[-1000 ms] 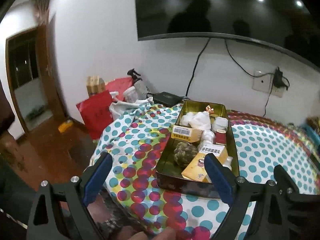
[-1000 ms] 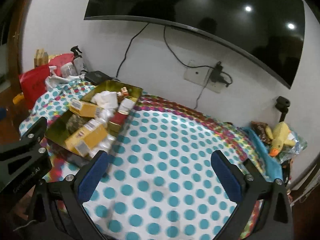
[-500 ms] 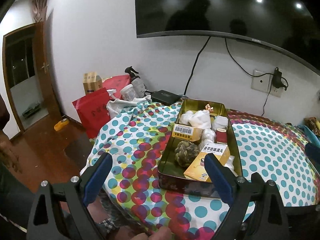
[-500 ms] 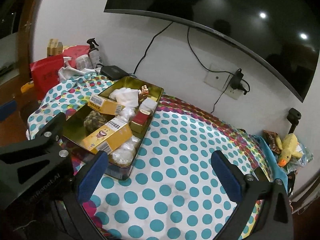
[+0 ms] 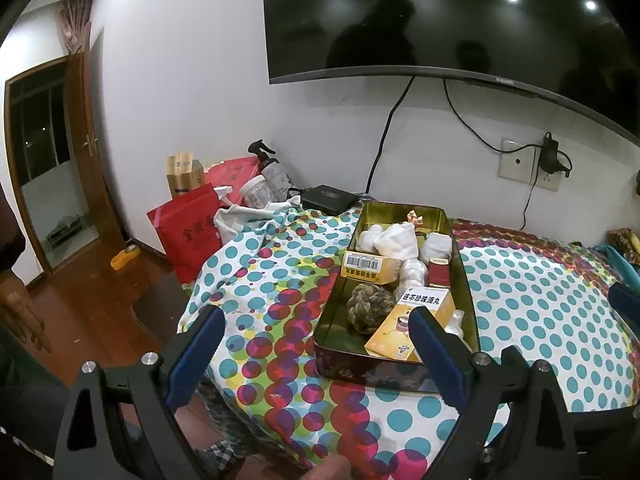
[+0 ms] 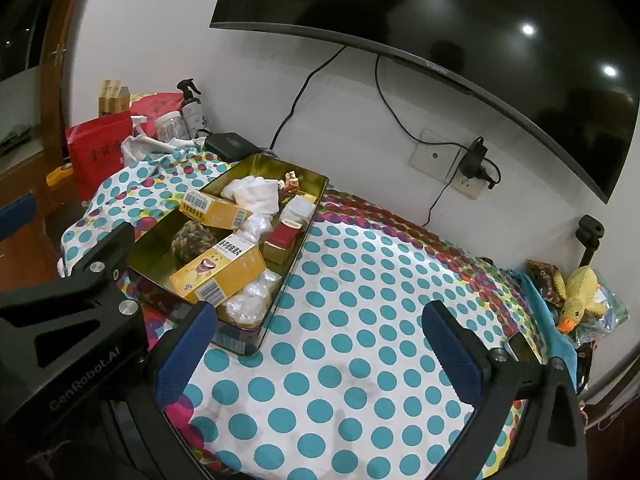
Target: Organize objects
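Left gripper (image 5: 316, 344) and right gripper (image 6: 318, 344) hover spread wide, holding nothing. A full tin (image 5: 466, 280) rests on the dotted surface (image 6: 360, 300).

A gold tin (image 5: 404, 208) sits on a dotted cloth (image 6: 360, 320). Inside lie yellow boxes (image 6: 218, 270), a rope ball (image 5: 364, 308) and white bundles (image 5: 394, 240).

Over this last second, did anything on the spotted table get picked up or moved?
Nothing was picked up. Both grippers drew back and rose a little, so more of the gold tin shows in the right view. The left gripper and right gripper stayed open and empty. The yellow boxes and rope ball lie as before.
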